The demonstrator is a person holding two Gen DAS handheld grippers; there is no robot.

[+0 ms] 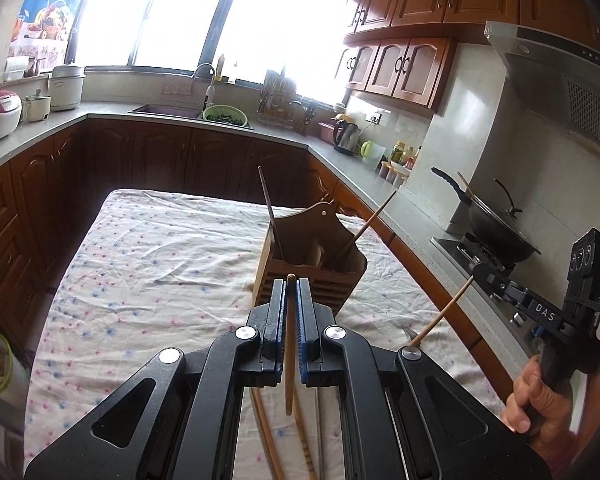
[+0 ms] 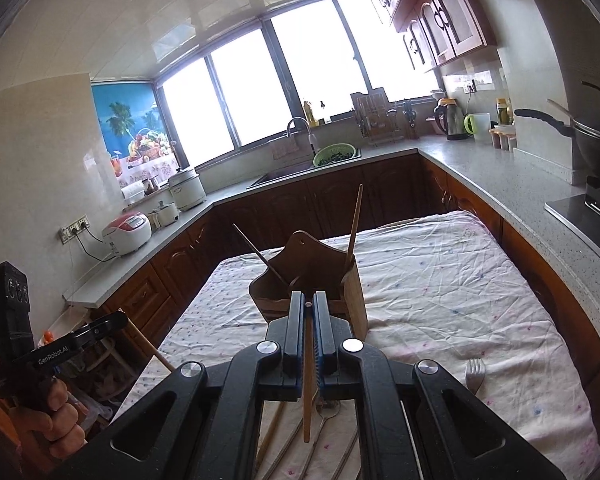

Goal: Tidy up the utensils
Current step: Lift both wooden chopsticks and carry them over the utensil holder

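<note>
A wooden utensil holder [image 1: 316,276] [image 2: 352,296] stands on the cloth-covered table, with two chopsticks [image 1: 270,216] [image 2: 355,224] leaning out of it. My left gripper [image 1: 290,284] is shut on a wooden chopstick [image 1: 289,360], held just in front of the holder. My right gripper [image 2: 309,300] is shut on another wooden chopstick [image 2: 308,384], also just before the holder. The right gripper also shows in the left wrist view [image 1: 476,276] with its chopstick [image 1: 440,314]. The left gripper shows at the left of the right wrist view [image 2: 122,316].
More utensils lie on the floral cloth [image 1: 160,264] under the grippers: chopsticks [image 1: 304,440], a spoon [image 2: 326,412] and a fork [image 2: 475,372]. Counters surround the table, with a wok [image 1: 500,224] on the stove at the right and a sink [image 1: 168,112] behind.
</note>
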